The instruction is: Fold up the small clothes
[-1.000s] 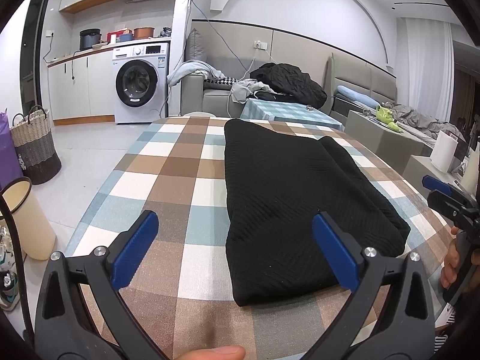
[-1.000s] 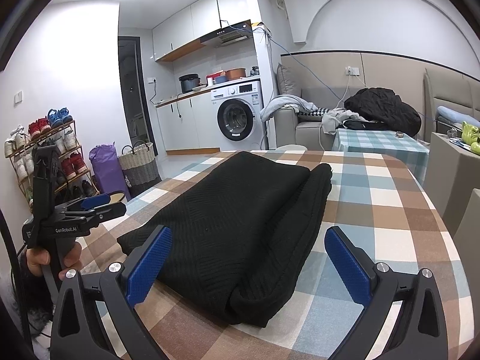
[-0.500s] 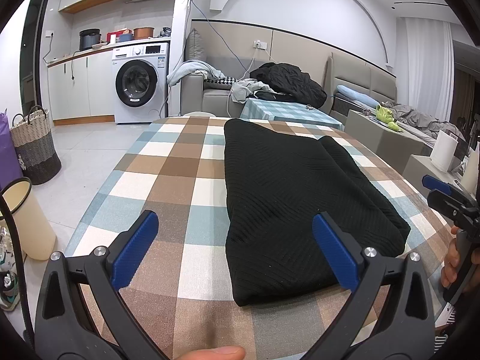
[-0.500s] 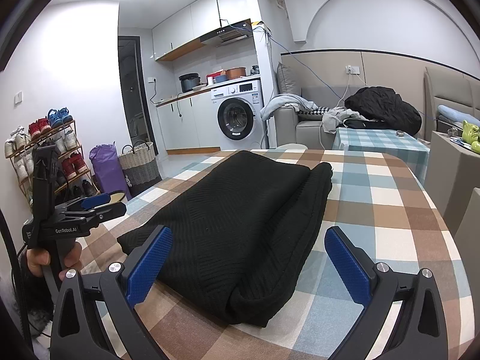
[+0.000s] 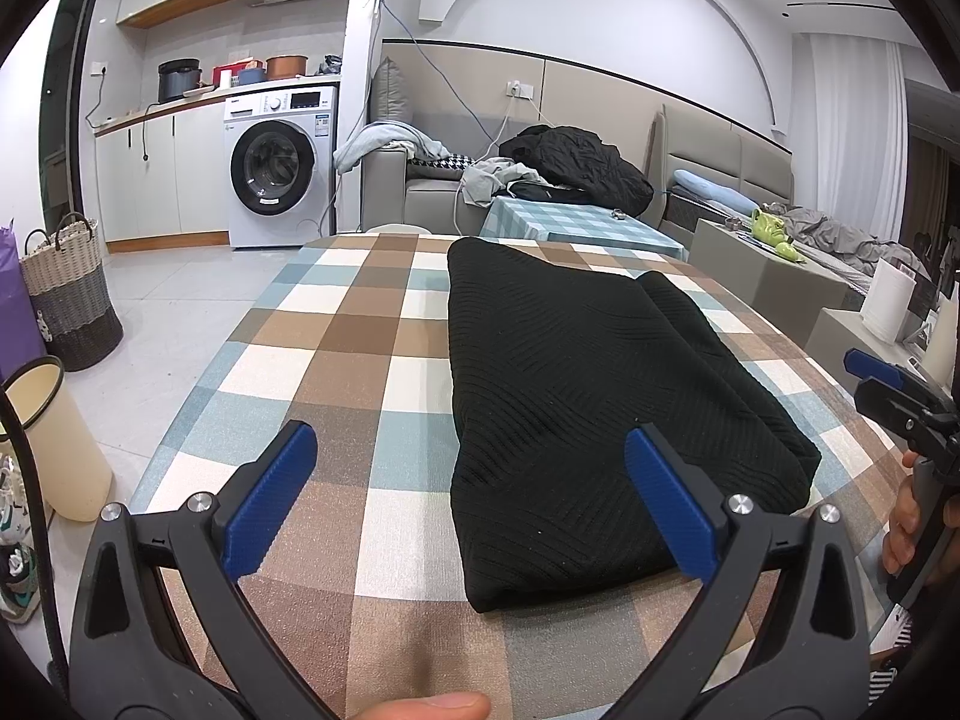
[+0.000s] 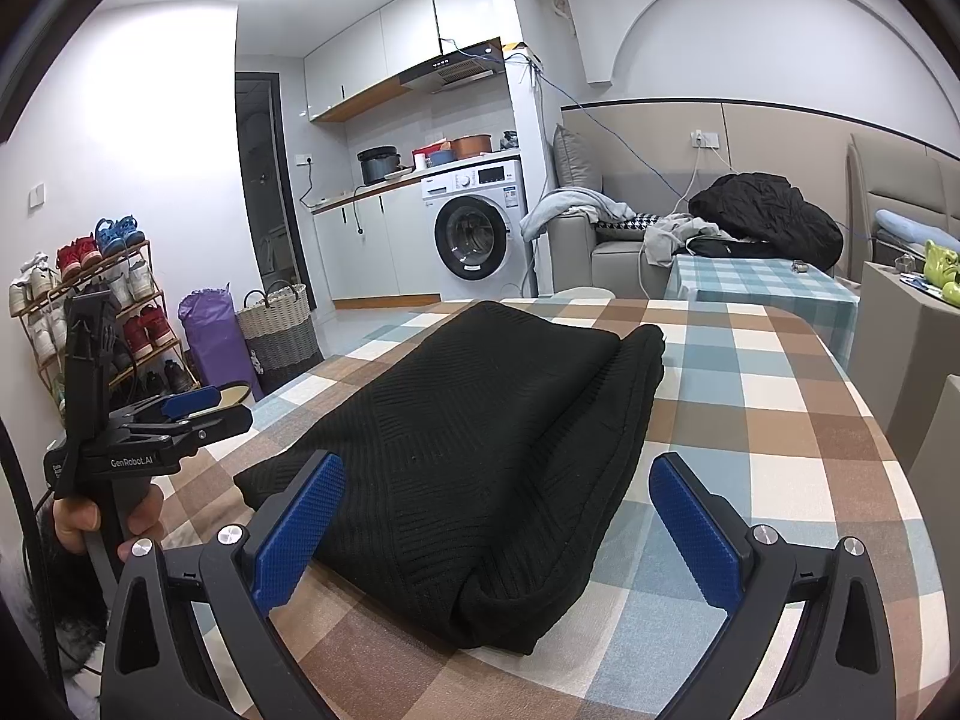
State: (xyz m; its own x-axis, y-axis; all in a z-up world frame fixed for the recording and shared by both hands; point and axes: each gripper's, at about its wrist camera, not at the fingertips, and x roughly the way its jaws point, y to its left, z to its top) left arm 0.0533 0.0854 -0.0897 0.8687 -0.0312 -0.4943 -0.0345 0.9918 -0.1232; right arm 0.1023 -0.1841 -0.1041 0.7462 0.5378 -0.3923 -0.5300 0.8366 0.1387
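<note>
My left claw [image 5: 468,498] and right claw [image 6: 498,522] gape wide, empty, above a folded black ribbed knit garment [image 5: 576,396] on the checked-cloth counter [image 5: 360,324].

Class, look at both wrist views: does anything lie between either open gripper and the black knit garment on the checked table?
Nothing visible does. The left gripper and the right gripper are both open, with only bare checked tablecloth between them and the black knit garment.

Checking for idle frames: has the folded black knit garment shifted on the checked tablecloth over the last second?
No. The folded black knit garment keeps its near corner on the same squares of the checked tablecloth in both views.
</note>
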